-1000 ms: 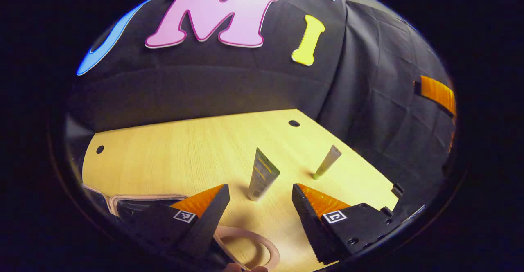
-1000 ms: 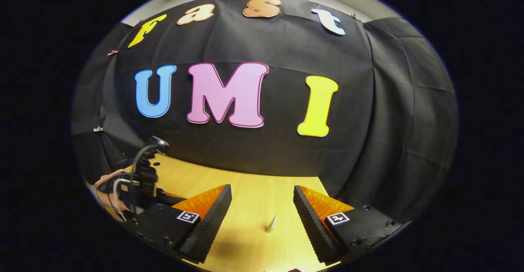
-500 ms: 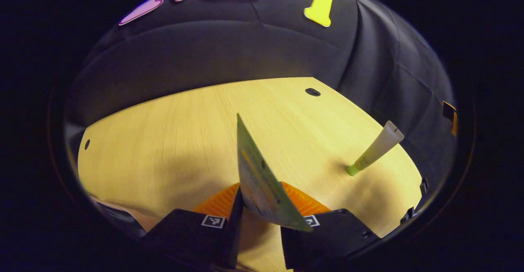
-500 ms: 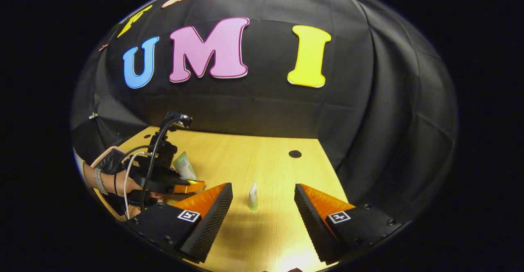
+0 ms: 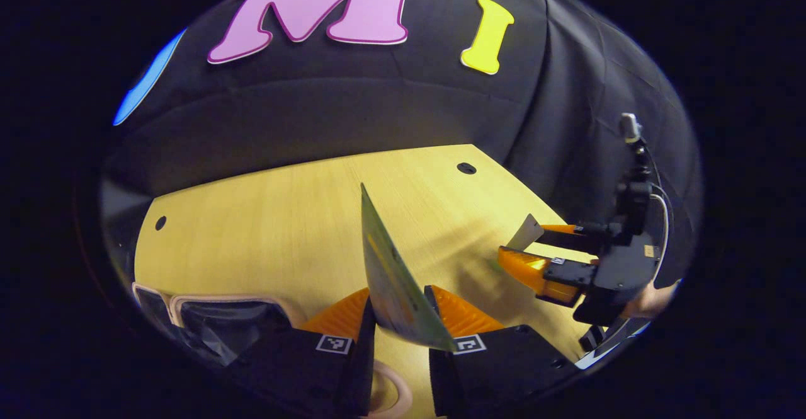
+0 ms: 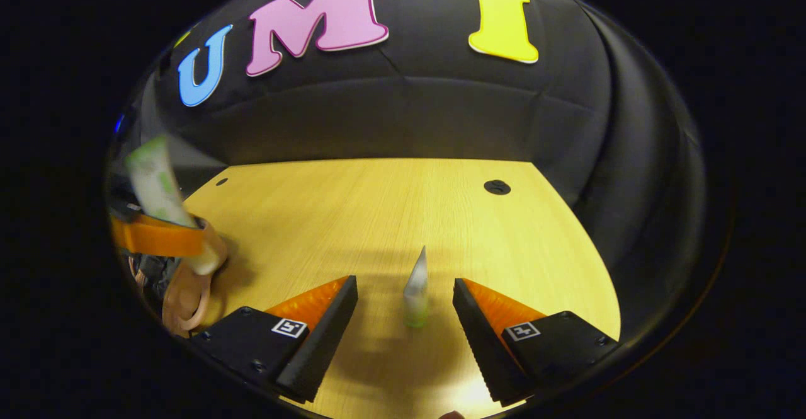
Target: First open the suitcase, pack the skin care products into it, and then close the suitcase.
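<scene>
Packing stage, two tubes in play. The left tool (image 5: 400, 318) is clamped on the large tube (image 5: 390, 274), both fingers pressing its lower body near the cap end, with the flat crimped end standing up and leaning. In the right gripper view that tube (image 6: 157, 192) is lifted clear of the desk (image 6: 378, 205) above its near left corner, where the suitcase (image 5: 220, 321) lies open, its pale rim and dark lining showing. The right tool (image 6: 404, 309) stands with its fingers apart, one on each side of the small tube (image 6: 416, 286), which stands on its cap near the front edge of the desk, towards the right; neither finger appears to touch it. From the left gripper view, the right tool (image 5: 535, 252) is seen around that small tube (image 5: 524, 234).

Hazards, as judged from this arrangement:
- The small tube balances on a narrow cap. If one finger reaches it before the other during closing, it is likely to topple or skid out of the gap.
- A grip taken high on the thin crimped end may let the tube pivot and swing.
- The large tube is soft-walled and held low. A quick swing towards the suitcase could make it rotate or slip.
- Release over the rim rather than the lining could leave it caught when the lid closes.
</scene>
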The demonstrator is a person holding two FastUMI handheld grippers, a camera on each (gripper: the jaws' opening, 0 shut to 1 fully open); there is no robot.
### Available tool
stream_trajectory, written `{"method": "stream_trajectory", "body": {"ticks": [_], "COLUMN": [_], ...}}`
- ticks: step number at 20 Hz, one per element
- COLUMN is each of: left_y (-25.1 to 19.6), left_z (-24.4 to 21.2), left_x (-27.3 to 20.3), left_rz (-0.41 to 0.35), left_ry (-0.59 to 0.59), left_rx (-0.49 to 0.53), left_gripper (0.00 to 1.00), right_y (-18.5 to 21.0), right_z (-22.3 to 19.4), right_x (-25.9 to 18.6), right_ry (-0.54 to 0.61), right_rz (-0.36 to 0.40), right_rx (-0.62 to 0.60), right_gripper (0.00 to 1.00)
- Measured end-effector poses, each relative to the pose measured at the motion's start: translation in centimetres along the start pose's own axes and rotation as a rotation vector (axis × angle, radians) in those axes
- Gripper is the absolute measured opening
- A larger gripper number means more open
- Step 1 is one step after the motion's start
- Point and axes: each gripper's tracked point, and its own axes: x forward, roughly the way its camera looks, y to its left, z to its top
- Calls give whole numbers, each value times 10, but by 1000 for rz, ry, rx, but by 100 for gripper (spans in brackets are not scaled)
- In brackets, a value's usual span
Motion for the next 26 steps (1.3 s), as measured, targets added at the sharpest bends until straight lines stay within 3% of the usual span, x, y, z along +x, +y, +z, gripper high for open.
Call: {"method": "stream_trajectory", "body": {"ticks": [1, 2, 4, 5, 6, 10, 13, 15, 18, 21, 26], "left_y": [11, 25, 57, 75, 96, 152, 168, 173, 184, 187, 248], "left_z": [-5, -12, -32, -48, -65, -133, -181, -191, -185, -159, -129], "left_x": [-19, -36, -68, -83, -94, -122, -125, -116, -114, -121, -171], "left_rz": [17, 42, 107, 135, 166, 248, 258, 249, 268, 229, 313], "left_ry": [6, 20, 73, 115, 157, 362, 513, 544, 482, 365, 162], "left_rx": [-10, -20, -39, -52, -64, -153, -219, -233, -236, -218, -156], "left_gripper": [45, 45, 45, 45, 45, 45, 45, 45, 46, 91, 93], "right_y": [3, -1, 9, 18, 30, 115, 190, 244, 313, 357, 387], "right_z": [-9, -19, -2, 7, 10, 26, 25, 15, -10, -41, -98], "right_x": [11, 16, 11, 5, 1, -46, -75, -97, -121, -122, -111], "right_ry": [26, 83, 56, 42, 34, 34, 60, 79, 151, 221, 429], "right_rz": [12, 3, -5, 11, 37, 184, 313, 403, 504, 535, 499], "right_rx": [27, 44, 72, 88, 104, 89, 69, 69, 52, 4, -12], "right_gripper": [98, 74, 27, 21, 26, 25, 25, 25, 26, 25, 26]}}
